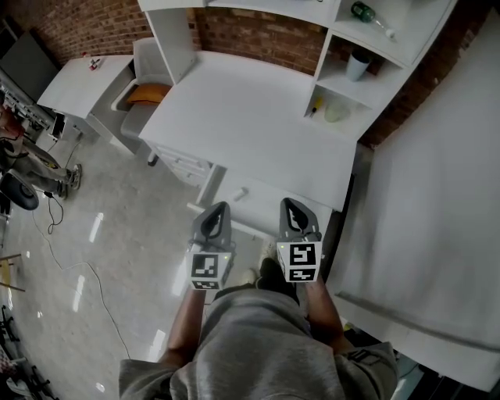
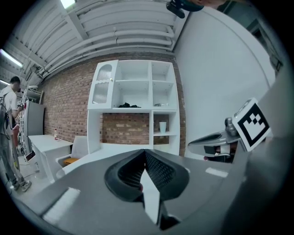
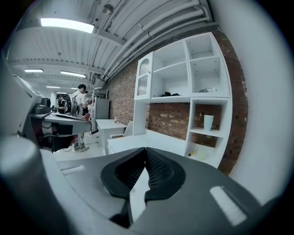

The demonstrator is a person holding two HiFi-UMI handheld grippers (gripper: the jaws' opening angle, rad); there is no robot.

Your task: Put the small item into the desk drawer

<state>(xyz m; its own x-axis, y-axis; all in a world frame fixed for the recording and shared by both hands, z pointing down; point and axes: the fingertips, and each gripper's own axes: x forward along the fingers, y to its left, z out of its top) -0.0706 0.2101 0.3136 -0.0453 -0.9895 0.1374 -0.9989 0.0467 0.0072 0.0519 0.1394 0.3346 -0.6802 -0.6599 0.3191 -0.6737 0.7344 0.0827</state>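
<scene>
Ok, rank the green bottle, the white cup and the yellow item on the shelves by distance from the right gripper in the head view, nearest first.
From the right gripper:
1. Yellow item, lowest cubby, up and right.
2. White cup, middle shelf, one level higher.
3. Green bottle, top shelf, lying down.

left hand-held gripper (image 1: pixel 217 212): jaws together, empty | right hand-held gripper (image 1: pixel 291 209): jaws together, empty | side by side

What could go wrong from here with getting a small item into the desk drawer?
Both the left gripper and right gripper are shut and empty, so they must open before any pick.
The small yellow item sits deep in a narrow shelf cubby; reaching in might bump the shelf walls.
The person stands close to the desk front, so a drawer may lack room to slide out.
</scene>
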